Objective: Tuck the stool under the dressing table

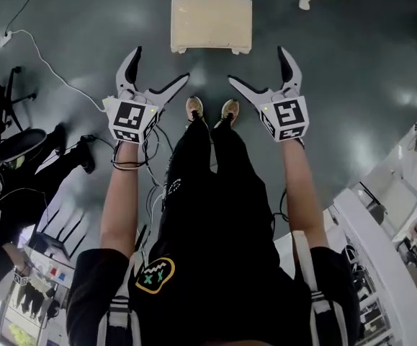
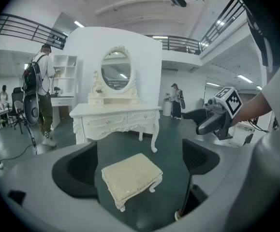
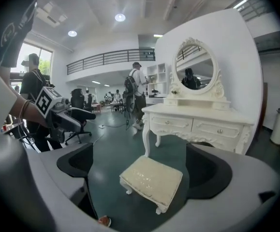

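1. A person stands on a grey floor (image 1: pixel 78 27) and holds out the left gripper (image 1: pixel 160 65) and the right gripper (image 1: pixel 257 65). Both have their jaws spread wide, with nothing between them.
2. The cream stool (image 1: pixel 211 24) sits just ahead of the person's shoes (image 1: pixel 194 108), untouched and apart from both grippers.
3. The white table (image 2: pixel 114 114) stands beyond the stool, which is not yet under it.
4. This looks like the approach step. Next, both grippers probably need to drop to the stool's sides, grip it, and slide it forward between the table legs.
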Demonstrator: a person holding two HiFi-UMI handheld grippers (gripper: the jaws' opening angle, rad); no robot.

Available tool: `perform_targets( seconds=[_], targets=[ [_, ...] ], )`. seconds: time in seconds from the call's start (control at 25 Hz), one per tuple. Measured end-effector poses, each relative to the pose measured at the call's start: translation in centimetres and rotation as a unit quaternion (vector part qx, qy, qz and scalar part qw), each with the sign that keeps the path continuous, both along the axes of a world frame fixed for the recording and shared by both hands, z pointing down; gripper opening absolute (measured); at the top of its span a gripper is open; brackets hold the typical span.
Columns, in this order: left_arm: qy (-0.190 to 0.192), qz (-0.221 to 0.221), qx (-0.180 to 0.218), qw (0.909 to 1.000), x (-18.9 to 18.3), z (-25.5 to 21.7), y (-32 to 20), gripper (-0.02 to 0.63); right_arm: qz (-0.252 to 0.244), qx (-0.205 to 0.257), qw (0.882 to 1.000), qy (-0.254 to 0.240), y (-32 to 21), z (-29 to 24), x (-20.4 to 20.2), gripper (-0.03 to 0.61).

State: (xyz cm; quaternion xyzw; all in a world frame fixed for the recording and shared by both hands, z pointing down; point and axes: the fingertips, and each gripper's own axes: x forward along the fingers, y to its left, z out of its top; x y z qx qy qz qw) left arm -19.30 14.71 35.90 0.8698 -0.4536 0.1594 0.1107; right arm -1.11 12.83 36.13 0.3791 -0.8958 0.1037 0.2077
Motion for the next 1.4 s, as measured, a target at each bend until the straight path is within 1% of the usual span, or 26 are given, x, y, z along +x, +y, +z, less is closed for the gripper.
perform_targets(
  seconds=[0.2,0.32,0.52,0.64,0.84,1.08,1.24,1.4],
  targets=[
    [0.003,-0.013,-0.048,0.9988,0.8,11.4,-2.2,0.535,0.017,-0.059,0.998,0.031,-2.2,12.5,2.6,0.597],
    [0.0,-0.032,-0.076,0.9966,0.5,18.1,-3.5,0.535,0.023,-0.082,0.995,0.05,-3.8,19.5,3.9,0.597],
    [-0.016,-0.057,-0.123,0.9906,-0.5,28.4,-4.9,0.535,0.036,-0.107,0.991,0.072,-6.1,28.2,5.0,0.597],
    [-0.025,-0.065,-0.148,0.9866,-0.8,33.4,-5.4,0.535,0.038,-0.123,0.988,0.086,-6.8,32.8,5.1,0.597],
    [-0.042,-0.071,-0.16,0.9836,-1.2,38.7,-6.5,0.535,0.041,-0.152,0.981,0.11,-7.3,38.8,5.9,0.597],
    [-0.071,-0.071,-0.187,0.9772,-2.3,43.9,-8.6,0.535,0.034,-0.174,0.974,0.144,-8.6,43.7,6.3,0.597],
    [-0.095,-0.055,-0.206,0.9725,-2.2,46.4,-8.7,0.535,0.031,-0.183,0.971,0.152,-9.3,45.2,6.2,0.597],
    [-0.089,-0.07,-0.216,0.9699,-2.1,47.2,-9.6,0.534,0.025,-0.182,0.971,0.156,-9.7,45.8,5.6,0.595]
  ],
)
